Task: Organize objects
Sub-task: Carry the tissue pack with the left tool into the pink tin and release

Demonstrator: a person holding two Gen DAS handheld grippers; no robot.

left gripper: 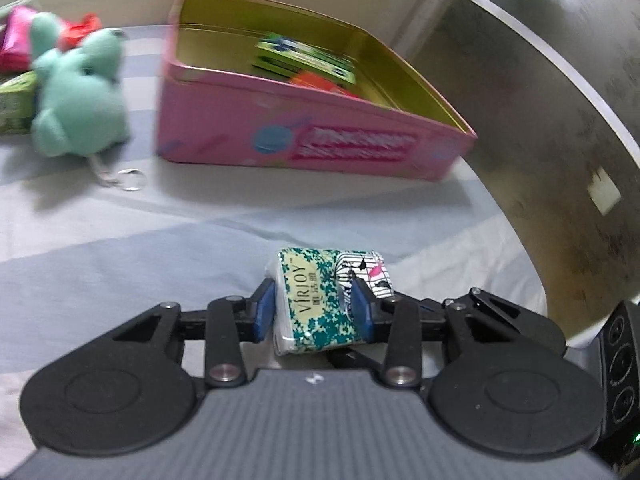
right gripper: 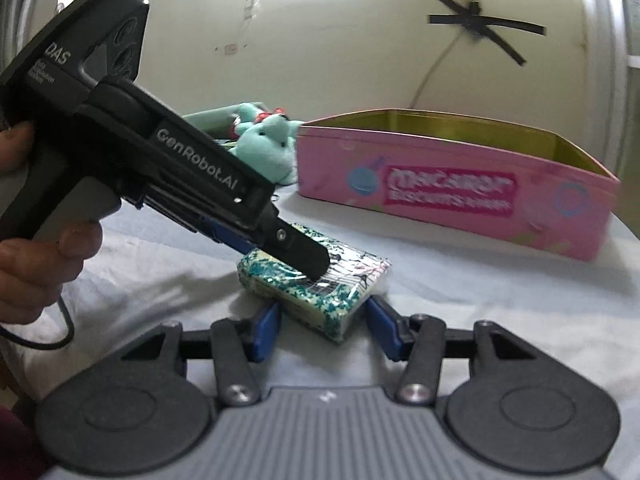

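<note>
Tissue pack [left gripper: 316,304] clamped in left jaws; pink tin [left gripper: 304,128] holds packets [left gripper: 308,60].

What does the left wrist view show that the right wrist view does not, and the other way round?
Only the left wrist view shows the inside of the pink tin, with a green packet in it, and a key ring on the teal plush toy.

Only the right wrist view shows the left gripper from outside, a hand holding it, and the "Macaron" print on the tin.

Both show the tissue pack held in the left jaws, the tin, the toy and the pale cloth.
</note>
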